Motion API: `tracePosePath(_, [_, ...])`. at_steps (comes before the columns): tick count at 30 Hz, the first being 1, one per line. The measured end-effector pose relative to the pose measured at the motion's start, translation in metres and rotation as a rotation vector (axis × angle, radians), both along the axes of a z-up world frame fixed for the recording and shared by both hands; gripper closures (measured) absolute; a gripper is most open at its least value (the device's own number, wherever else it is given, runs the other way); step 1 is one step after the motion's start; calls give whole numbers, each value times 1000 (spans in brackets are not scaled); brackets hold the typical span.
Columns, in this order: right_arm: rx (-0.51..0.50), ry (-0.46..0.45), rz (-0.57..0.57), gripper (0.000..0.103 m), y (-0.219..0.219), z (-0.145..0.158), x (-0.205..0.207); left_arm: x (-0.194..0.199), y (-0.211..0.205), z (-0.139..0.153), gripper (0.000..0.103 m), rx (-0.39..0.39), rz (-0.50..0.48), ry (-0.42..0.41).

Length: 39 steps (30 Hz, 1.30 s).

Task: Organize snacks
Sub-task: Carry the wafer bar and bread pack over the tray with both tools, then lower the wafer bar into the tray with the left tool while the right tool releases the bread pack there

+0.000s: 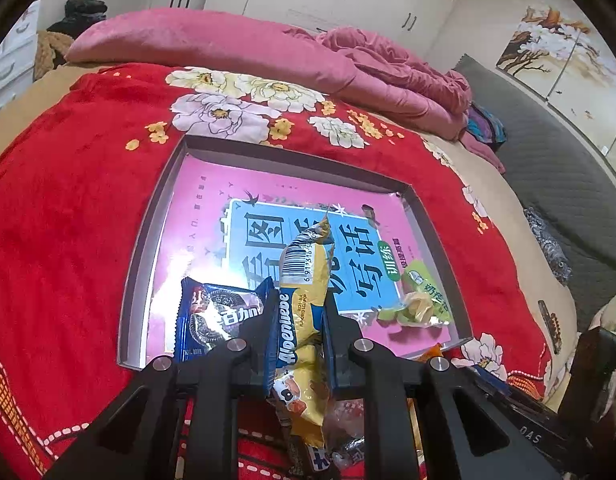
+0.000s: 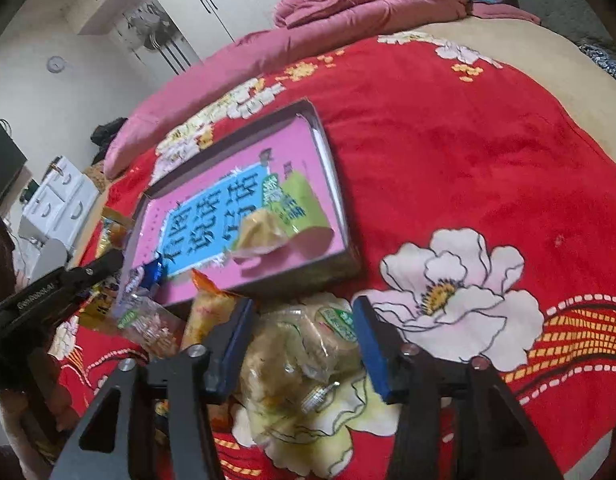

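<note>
Left claw (image 1: pixel 297 312): closed on a yellow Alpenliebe candy packet (image 1: pixel 303 280), its blue pads pressing both sides; the packet stands upright with its barcode end over the box.
Right claw (image 2: pixel 303 344): wide open, fingers either side of a clear bag of snacks (image 2: pixel 299 356) on the bed; whether they touch it is unclear.
Box (image 1: pixel 147 248): shallow, on the red floral blanket (image 1: pixel 67 200), lined with a pink book.
Inside box: blue Oreo pack (image 1: pixel 215 316) at the near-left corner, green snack packet (image 1: pixel 420 300) at the right.
Loose snacks (image 2: pixel 151 320): heaped just outside the box's near edge.
</note>
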State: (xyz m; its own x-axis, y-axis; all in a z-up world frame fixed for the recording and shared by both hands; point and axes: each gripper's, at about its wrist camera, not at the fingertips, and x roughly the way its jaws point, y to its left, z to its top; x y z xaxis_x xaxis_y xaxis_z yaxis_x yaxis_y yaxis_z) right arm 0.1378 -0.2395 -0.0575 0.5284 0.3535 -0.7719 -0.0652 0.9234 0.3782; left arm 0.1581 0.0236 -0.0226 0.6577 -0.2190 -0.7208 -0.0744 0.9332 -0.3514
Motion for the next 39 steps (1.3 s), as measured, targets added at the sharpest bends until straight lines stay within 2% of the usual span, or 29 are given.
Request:
tracePosePath(3, [3,44,-17,46,-7,-8,3,-1,-1,0,84,-4,-2,-1])
tracePosePath(7, [69,73,-36,46,-18,-18,6,0,-1,0,84,-9,-1,3])
tracePosePath(9, [93,81,-45,51,-21,-21,7,0,0,-1,84,-14,-1,7])
tracePosePath(10, [101,82,-52,57,-23,-23,8,1,0,-1,84,-17,-1,9])
tracePosePath(14, [136,64,-71,65,-29,-25,12,2,-1,-3,84,-21,-3,15])
tracePosePath(19, [177,49,-63,69,-31,-25,16,2,-1,-4,84,-22,-1,14])
tracePosePath(21, [188,14,-65,69,-32,-18,13,1,-1,-3,84,-26,3,11])
tracePosePath(25, [153,-108,-38,69,-29,9,3,3,2,-4,84,-37,9,10])
tracePosePath(27, [122,-139,-15,69,-22,15,4,4,2,-7,84,-41,8,17])
tracePosePath(35, [119,-142,3,69,-5,15,26,13,-4,-12,84,-26,-6,13])
tracePosePath(39, [82,-146,38,69,8,13,31,18,-10,-14,84,-10,-19,11])
